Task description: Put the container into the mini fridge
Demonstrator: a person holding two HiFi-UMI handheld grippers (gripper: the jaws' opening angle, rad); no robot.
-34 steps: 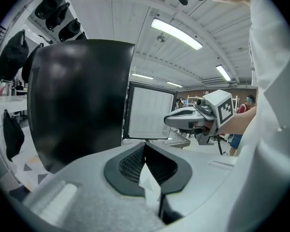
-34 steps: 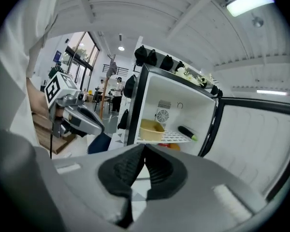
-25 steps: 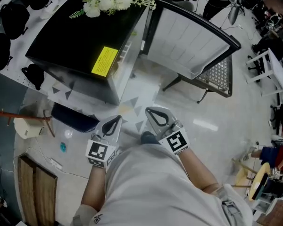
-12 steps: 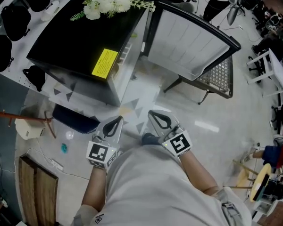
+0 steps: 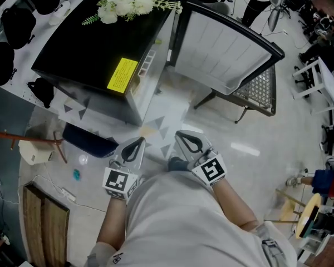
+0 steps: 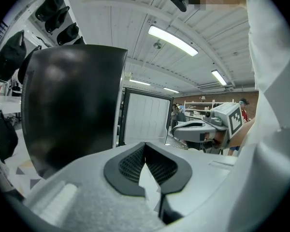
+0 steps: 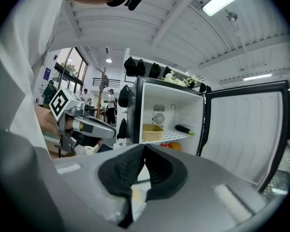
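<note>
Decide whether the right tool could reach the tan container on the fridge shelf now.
Probably yes: the door stands wide open, nothing lies between the right tool and the tan container; its jaws, now together, must open.

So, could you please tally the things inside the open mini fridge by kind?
Tan container: 1
Dark long vegetable: 1
Red fruit: 1
Orange fruit: 1
Total: 4
</note>
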